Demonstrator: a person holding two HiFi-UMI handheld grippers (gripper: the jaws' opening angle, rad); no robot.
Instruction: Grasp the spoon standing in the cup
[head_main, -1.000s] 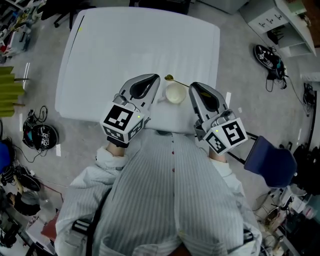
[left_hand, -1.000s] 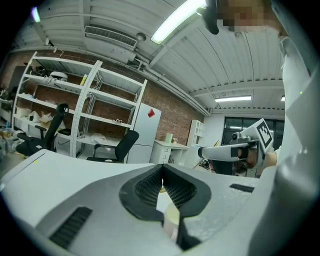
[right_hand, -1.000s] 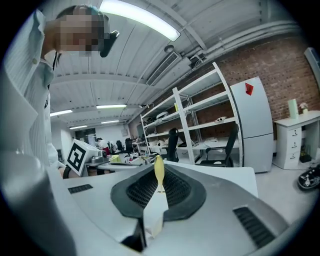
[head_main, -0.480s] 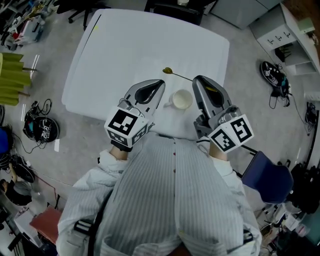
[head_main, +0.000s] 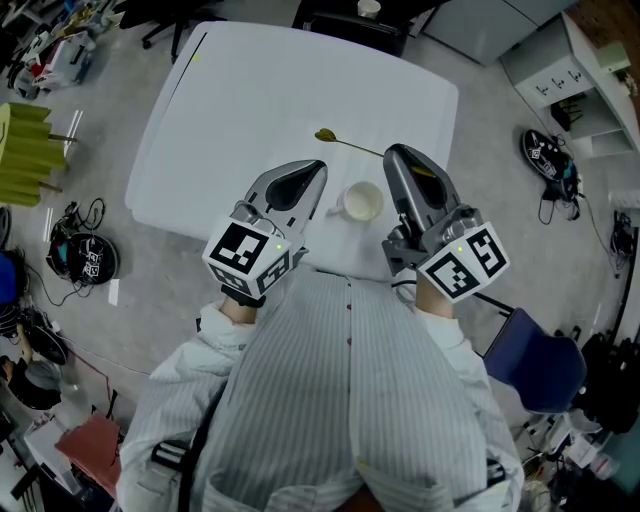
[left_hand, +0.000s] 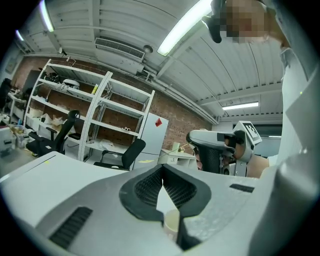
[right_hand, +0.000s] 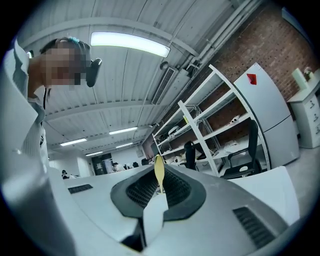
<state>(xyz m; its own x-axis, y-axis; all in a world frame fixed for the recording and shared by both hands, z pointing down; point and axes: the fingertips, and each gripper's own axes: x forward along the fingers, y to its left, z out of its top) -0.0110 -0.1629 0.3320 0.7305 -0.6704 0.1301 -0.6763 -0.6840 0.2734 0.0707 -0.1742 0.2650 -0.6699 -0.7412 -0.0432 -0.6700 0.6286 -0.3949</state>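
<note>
Near the counter's (head_main: 250, 90) front edge, the cream cup (head_main: 362, 201) stands empty. The right tongs (head_main: 391, 153) pinch the spoon (head_main: 325, 135) by its handle, with its bowl out over the counter, clear of the cup. The left tongs (head_main: 320, 171) are pressed together, empty, beside the cup. A second ago the spoon's bowl hung at the cup's rim.

bright overhead strip lights (right_hand: 130, 42), soft faint shadows, heavy fisheye warp, dark vignetted corners
</note>
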